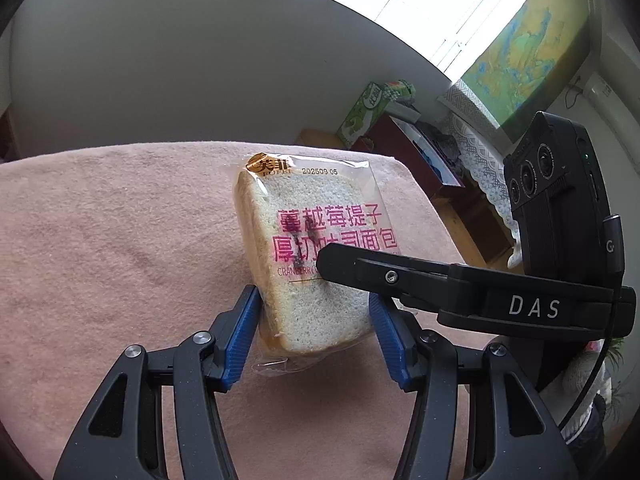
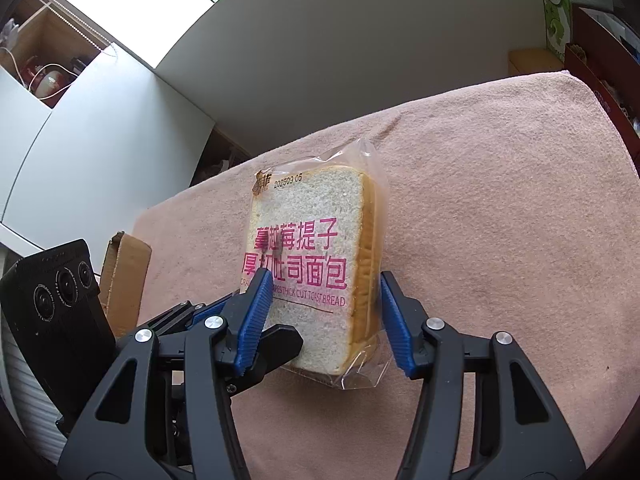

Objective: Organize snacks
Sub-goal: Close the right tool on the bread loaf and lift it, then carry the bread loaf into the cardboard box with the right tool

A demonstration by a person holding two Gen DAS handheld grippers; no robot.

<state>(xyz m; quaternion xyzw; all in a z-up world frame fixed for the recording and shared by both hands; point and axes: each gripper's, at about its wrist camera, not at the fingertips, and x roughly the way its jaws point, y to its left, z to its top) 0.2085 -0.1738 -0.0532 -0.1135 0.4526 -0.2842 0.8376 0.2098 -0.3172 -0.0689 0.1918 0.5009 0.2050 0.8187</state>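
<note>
A clear-wrapped pack of thick-cut toast bread (image 1: 316, 248) with pink print stands tilted on the pink cloth-covered table (image 1: 100, 240). My left gripper (image 1: 314, 332) has its blue pads on both sides of the pack's lower end, touching it. In the right wrist view the same bread pack (image 2: 316, 264) sits between the blue pads of my right gripper (image 2: 326, 320), which close on its lower part. The right gripper's black finger (image 1: 360, 266) crosses the pack's face in the left wrist view. The left gripper's finger (image 2: 276, 344) shows beside the pack in the right wrist view.
A cardboard box (image 2: 124, 276) stands at the table's left edge in the right wrist view. A green carton (image 1: 364, 112) and a dark red cabinet (image 1: 412, 152) lie beyond the table's far right corner. A white wall is behind.
</note>
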